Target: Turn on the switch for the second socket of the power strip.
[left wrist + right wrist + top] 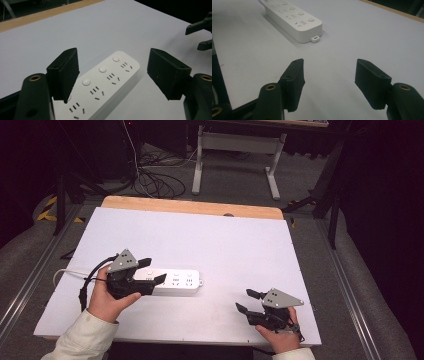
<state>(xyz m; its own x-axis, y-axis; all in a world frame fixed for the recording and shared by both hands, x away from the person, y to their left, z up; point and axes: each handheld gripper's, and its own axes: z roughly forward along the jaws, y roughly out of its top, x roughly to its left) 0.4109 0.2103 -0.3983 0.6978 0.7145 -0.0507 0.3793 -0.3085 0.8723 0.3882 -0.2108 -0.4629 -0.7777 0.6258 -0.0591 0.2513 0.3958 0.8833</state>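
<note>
On the white worktop (pixel 225 245) lies a power strip (pixel 175 282), left gripper (pixel 152 270) poised over its cord end, fingers (pixel 65 75) spread (nothing gripped). Right gripper (pixel 245 300) waits well apart, spread too. Straddle the strip squarely, then close gently.

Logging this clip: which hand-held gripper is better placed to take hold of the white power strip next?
Probably the left hand-held gripper: its open jaws already straddle the power strip. The right hand-held gripper is open too, but off beside the strip's far end.
</note>
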